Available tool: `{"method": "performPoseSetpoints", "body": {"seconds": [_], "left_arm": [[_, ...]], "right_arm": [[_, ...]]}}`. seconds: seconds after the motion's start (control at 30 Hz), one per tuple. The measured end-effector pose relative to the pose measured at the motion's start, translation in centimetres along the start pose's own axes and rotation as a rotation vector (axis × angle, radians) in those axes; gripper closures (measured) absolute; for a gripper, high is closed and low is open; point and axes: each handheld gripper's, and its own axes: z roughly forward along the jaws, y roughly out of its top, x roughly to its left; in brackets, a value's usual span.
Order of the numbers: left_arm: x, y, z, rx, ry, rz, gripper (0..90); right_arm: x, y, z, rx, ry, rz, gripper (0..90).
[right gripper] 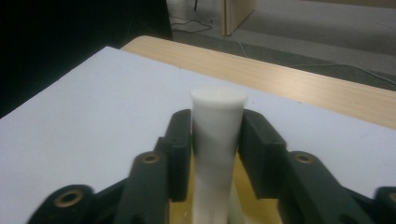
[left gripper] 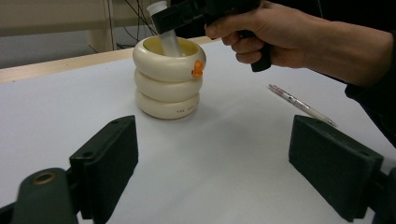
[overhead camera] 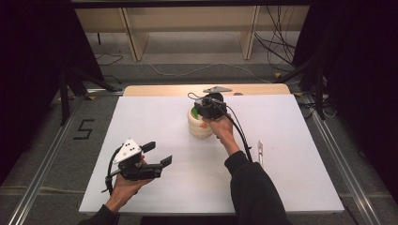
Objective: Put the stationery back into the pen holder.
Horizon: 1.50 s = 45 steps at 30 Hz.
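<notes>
Nearest us, our left gripper (overhead camera: 157, 153) hangs low over the white table (overhead camera: 155, 122), jaws wide apart and empty. Beyond it, mid-table, stands the cream ringed holder (left gripper: 167, 86), a pen (left gripper: 301, 105) lying well to its right. Over the holder our right gripper (right gripper: 217, 144) has a white tube (right gripper: 217, 135) between its pads, lower end inside; we cannot tell whether they press it.

1 holder (overhead camera: 199, 125), 1 tube (right gripper: 217, 135), 1 pen (overhead camera: 260, 153).
</notes>
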Motion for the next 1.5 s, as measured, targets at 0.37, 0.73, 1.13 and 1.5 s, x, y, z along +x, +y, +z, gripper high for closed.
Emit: {"method": "performPoseSetpoints", "body": {"seconds": [0.37,0.73,1.13,1.5], "left_arm": [[0.0,0.0,0.1,0.002,0.002,0.000,15.3],[0.0,0.0,0.1,0.003,0.003,-0.002,15.3],[0.0,0.0,0.1,0.002,0.003,0.000,15.3],[0.0,0.0,0.1,0.000,0.005,-0.001,15.3]], "right_arm": [[-0.5,1.1,-3.0,-0.038,0.058,0.011,38.6],[-1.3,1.3,-4.9,-0.048,0.069,0.013,37.9],[-1.7,1.2,-5.9,0.009,0.078,0.006,33.1],[-1.9,0.5,-7.5,0.046,0.058,-0.020,32.0]]}}
